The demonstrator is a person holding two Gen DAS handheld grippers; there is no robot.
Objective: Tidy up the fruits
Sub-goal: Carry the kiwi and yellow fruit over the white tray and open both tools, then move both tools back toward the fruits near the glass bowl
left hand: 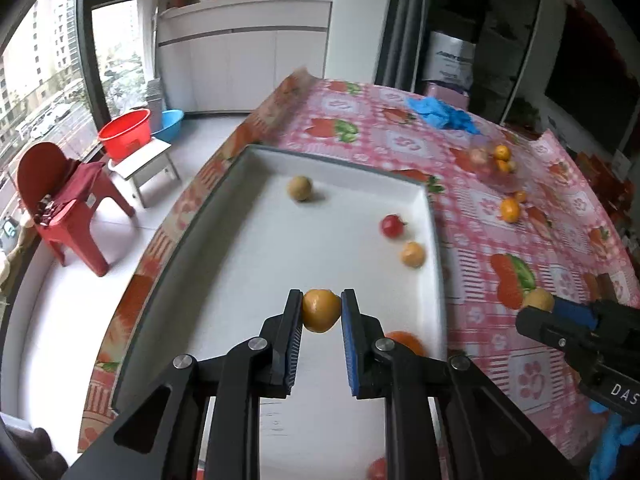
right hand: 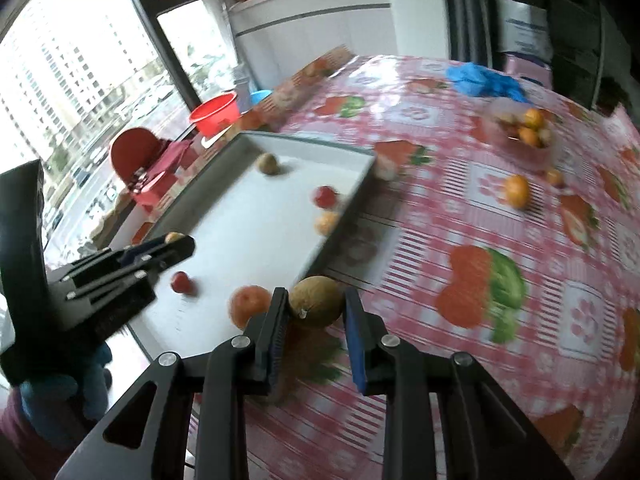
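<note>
left gripper (left hand: 321,309) clamps a yellow-orange fruit (left hand: 320,311) over the white tray (left hand: 436,248). right gripper (right hand: 316,306), just outside the tray's near corner, grasps a brownish-green fruit (right hand: 316,301) above the tablecloth (right hand: 460,360).

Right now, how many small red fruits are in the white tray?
2: far red fruit by the tray's right wall, near red fruit by the left gripper; more may hide.
</note>
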